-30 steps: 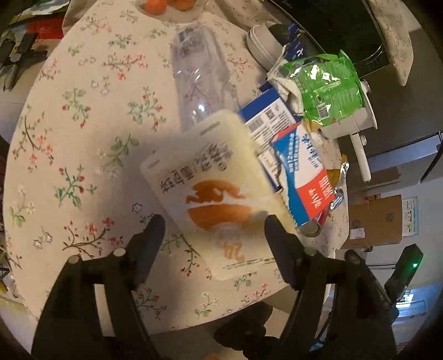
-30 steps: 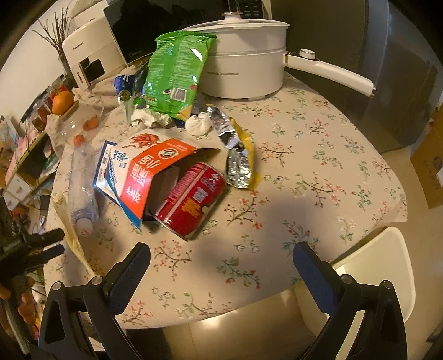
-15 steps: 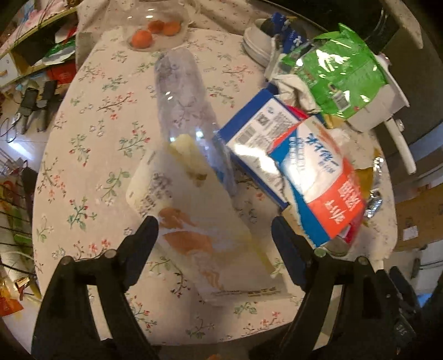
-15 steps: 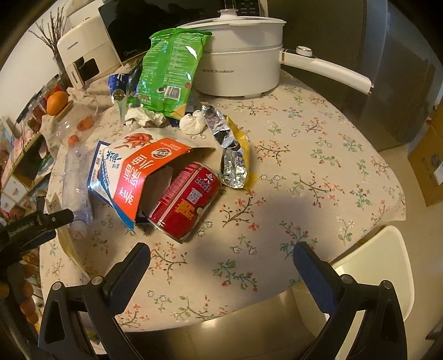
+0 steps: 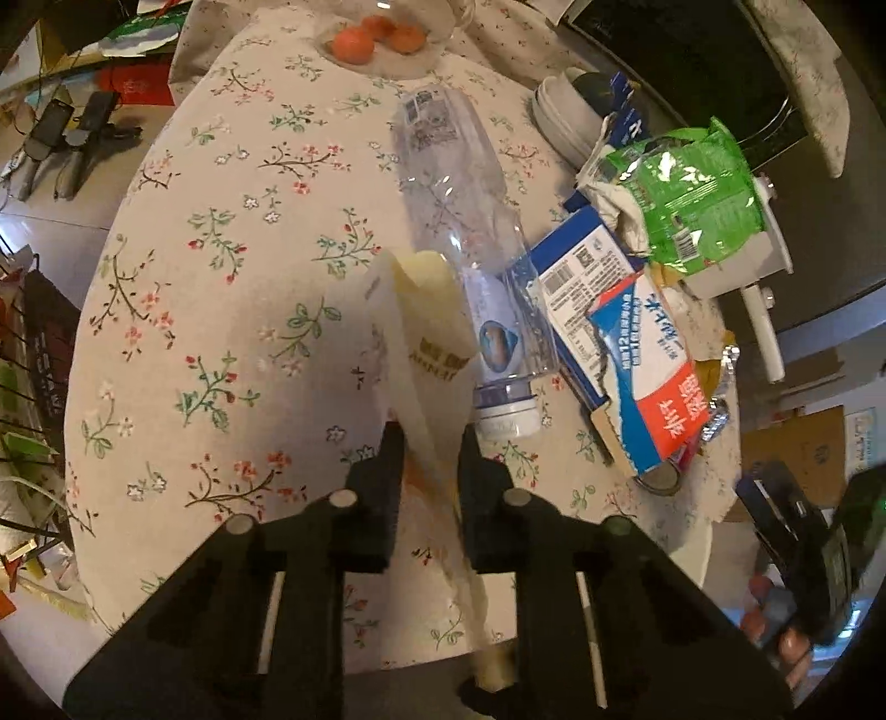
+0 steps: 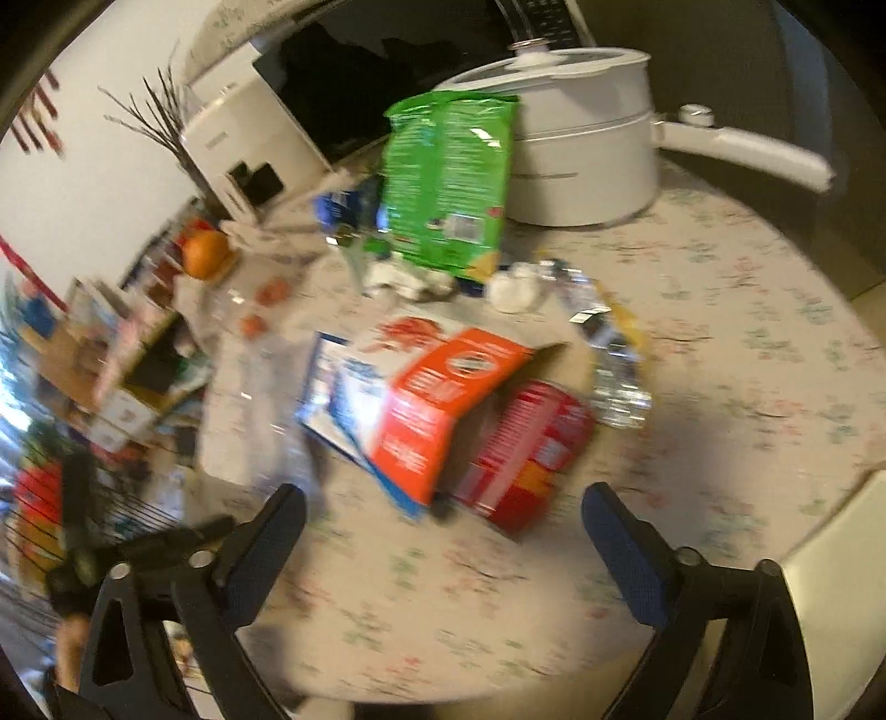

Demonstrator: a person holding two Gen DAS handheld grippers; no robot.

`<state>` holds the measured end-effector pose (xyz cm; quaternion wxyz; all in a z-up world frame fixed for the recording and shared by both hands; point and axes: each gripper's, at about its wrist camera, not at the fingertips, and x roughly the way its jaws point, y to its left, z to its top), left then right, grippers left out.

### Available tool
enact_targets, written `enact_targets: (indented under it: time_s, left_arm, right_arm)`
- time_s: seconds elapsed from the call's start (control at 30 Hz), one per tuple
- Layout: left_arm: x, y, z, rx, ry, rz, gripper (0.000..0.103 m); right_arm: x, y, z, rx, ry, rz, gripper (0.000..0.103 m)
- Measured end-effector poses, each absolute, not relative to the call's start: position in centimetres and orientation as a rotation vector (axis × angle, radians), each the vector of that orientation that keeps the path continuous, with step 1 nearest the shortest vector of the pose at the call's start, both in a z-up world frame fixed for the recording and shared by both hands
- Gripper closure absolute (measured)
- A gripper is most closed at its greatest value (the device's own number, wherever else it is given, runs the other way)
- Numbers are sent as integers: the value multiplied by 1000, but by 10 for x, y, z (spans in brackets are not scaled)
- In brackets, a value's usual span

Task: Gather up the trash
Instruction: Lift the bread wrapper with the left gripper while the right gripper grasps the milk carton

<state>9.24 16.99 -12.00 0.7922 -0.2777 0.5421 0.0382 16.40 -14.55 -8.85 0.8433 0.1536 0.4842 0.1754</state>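
Note:
My left gripper (image 5: pixel 429 448) is closing on a cream pouch (image 5: pixel 421 332) with orange print; its fingers pinch the pouch, which stands folded up off the floral tablecloth (image 5: pixel 221 277). Just right of it lies a clear plastic bottle (image 5: pixel 459 221), then a torn blue, white and red carton (image 5: pixel 648 365) and a green snack bag (image 5: pixel 692 205). In the blurred right wrist view my right gripper (image 6: pixel 443 526) hangs wide over the table's near edge, jaws closing a little, nothing between them. Ahead of it lie a red can (image 6: pixel 531 459) under the carton (image 6: pixel 437 399) and a foil wrapper (image 6: pixel 609 354).
A white pot (image 6: pixel 587 149) with a long handle stands at the back, the green bag (image 6: pixel 448 183) leaning on it. A crumpled tissue (image 6: pixel 512 288) lies near the bag. Tangerines (image 5: pixel 376 39) sit in a clear bowl at the far side. A white chair (image 6: pixel 830 581) stands below the table's right edge.
The left jaws have come together on the pouch, which went from lying flat to standing folded between them. The right gripper swung in toward the can and carton; its view is blurred.

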Motion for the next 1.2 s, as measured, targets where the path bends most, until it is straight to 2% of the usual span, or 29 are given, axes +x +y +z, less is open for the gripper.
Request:
enact_targets:
  time_s: [0.1, 0.3, 0.57, 0.63, 0.67, 0.7, 0.77, 0.9, 1.0, 1.2]
  left_arm:
    - [86, 171, -106, -587, 1120, 54, 87]
    - [76, 170, -75, -534, 997, 20, 87]
    - [82, 166, -67, -461, 951, 27, 87]
    - [84, 165, -65, -449, 942, 28, 87]
    - [83, 164, -65, -448, 939, 28, 87]
    - [84, 163, -64, -446, 936, 26, 87]
    - [85, 162, -64, -447, 932, 23, 87]
    - [87, 159, -63, -452, 923, 20, 87]
    - [88, 156, -61, -448, 919, 13, 87]
    - [89, 148, -58, -430, 909, 4, 87]
  right_arm:
    - [176, -137, -97, 351, 1029, 382, 22]
    - [194, -129, -115, 374, 1053, 363, 26]
    - [208, -120, -130, 391, 1057, 381, 30]
    - [212, -119, -138, 426, 1067, 392, 36]
    - [214, -118, -140, 441, 1068, 399, 45]
    - [216, -118, -144, 465, 1075, 407, 48]
    - [217, -118, -147, 496, 1077, 421, 69]
    - [214, -116, -139, 538, 1037, 466, 85]
    - [208, -113, -119, 550, 978, 516, 93]
    - [193, -110, -86, 484, 924, 563, 96]
